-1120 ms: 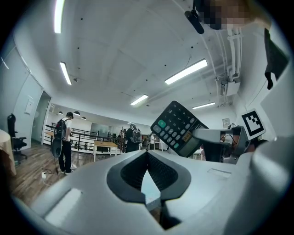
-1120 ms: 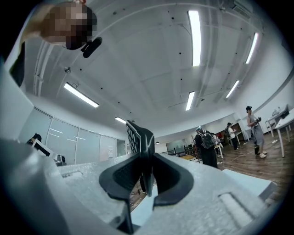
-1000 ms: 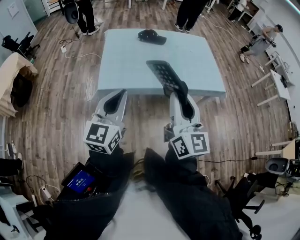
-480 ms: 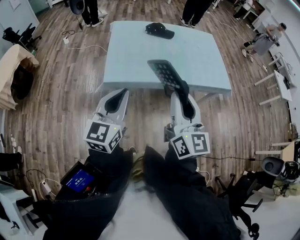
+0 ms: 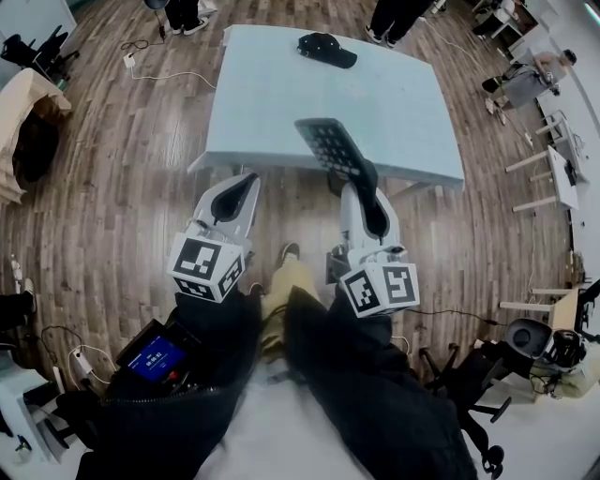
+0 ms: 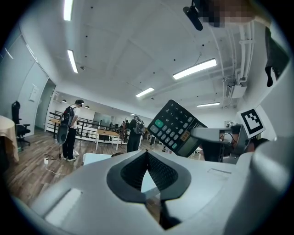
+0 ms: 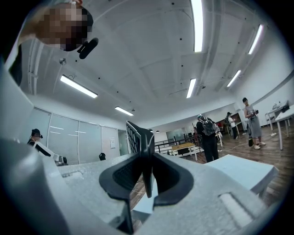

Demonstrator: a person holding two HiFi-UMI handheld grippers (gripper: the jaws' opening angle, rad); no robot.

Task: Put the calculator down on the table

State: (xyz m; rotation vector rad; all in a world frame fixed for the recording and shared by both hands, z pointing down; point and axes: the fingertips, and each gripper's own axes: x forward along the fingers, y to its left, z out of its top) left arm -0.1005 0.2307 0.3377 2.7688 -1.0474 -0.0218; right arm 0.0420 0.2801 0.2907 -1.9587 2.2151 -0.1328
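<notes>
A dark calculator (image 5: 328, 145) with rows of keys sticks out tilted from my right gripper (image 5: 361, 178), which is shut on its lower end. It hangs in the air over the near edge of the pale blue table (image 5: 281, 103). In the right gripper view the calculator (image 7: 140, 137) stands edge-on between the pads of the right gripper (image 7: 147, 158). My left gripper (image 5: 242, 183) is to the left, short of the table, shut with nothing in it. In the left gripper view the left gripper's (image 6: 147, 153) pads meet, and the calculator (image 6: 177, 128) shows at upper right.
A black cap (image 5: 326, 49) lies on the table's far side. People stand beyond the table (image 5: 183, 11). Wooden floor runs all round, with a cable (image 5: 155, 70) at upper left and office chairs (image 5: 539, 342) at right. A shoe (image 5: 286, 253) shows between the grippers.
The person has stepped towards the table, which sits higher in the picture, and a shoe now shows. Both grippers came along, the calculator still held in the right one.
</notes>
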